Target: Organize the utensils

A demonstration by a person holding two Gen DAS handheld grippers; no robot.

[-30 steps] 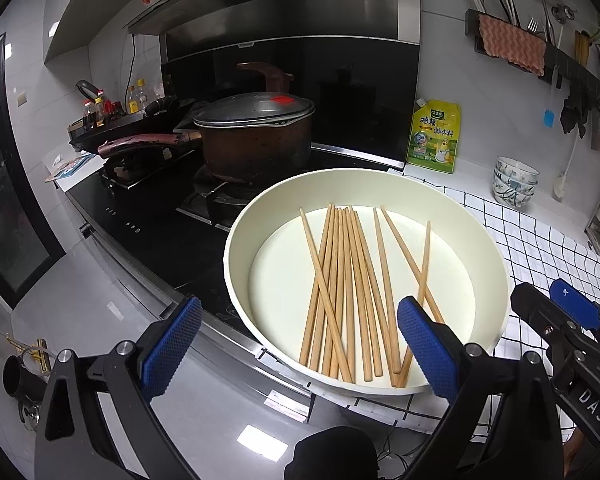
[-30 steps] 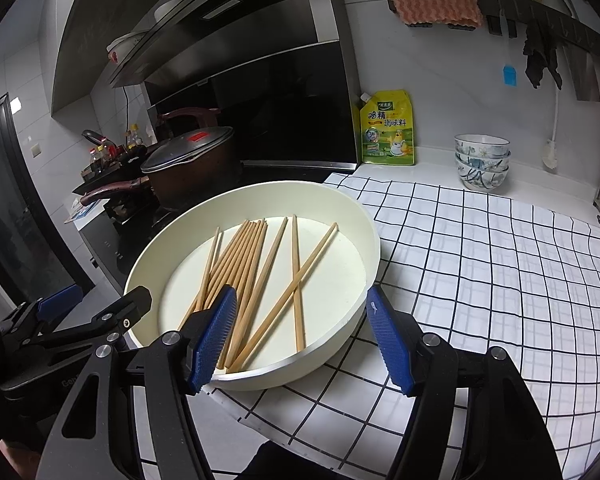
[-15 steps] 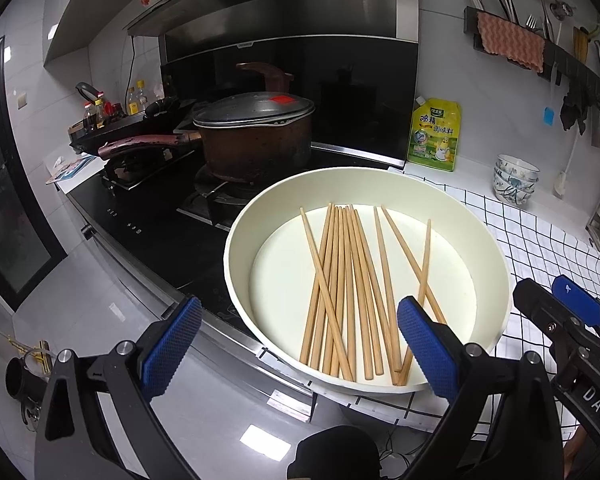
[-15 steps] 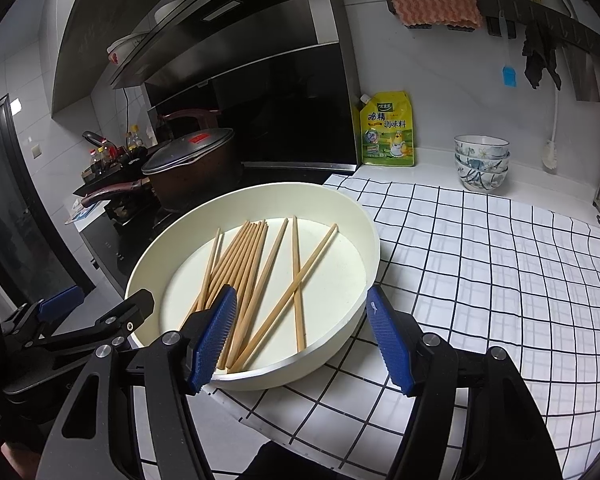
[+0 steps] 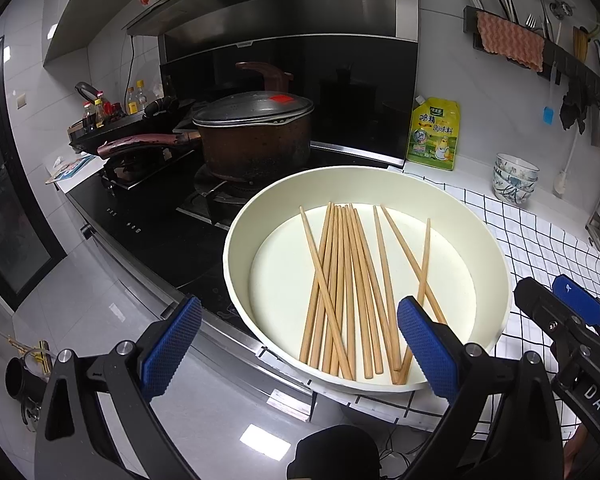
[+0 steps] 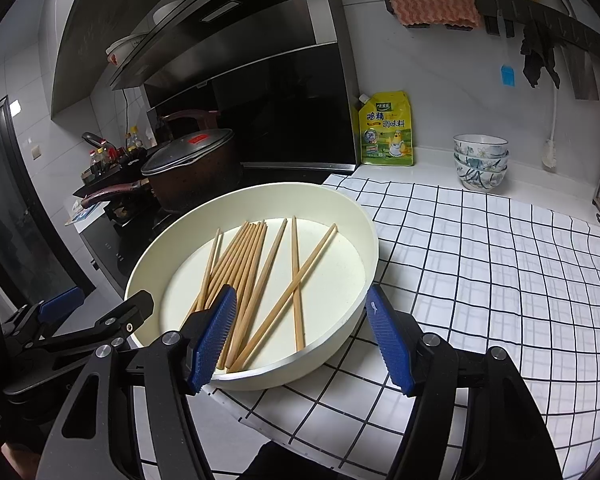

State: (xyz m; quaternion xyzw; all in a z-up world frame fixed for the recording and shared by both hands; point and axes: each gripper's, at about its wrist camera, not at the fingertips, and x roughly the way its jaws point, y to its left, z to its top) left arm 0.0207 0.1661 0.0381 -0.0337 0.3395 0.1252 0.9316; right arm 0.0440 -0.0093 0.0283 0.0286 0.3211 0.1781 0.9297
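Kitchen bench, checked cloth: your chopsticks [image 5: 352,292] lie loose in the pan [image 5: 496,248] at its left edge. They're light, stiff, slippery; pinch one mid-shaft. Left gripper [image 5: 296,340] and right gripper [image 6: 300,336] both hang spread, empty.

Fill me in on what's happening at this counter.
A person holds a two-finger gripper in each hand, and both hover open at the near edge of a round cream basin. The left gripper and the right gripper grip nothing. A loose bunch of wooden chopsticks lies in the basin, most side by side, a few crossed. The basin sits on a checked cloth beside the stove, where a lidded pot stands. No chopstick has been picked up yet.
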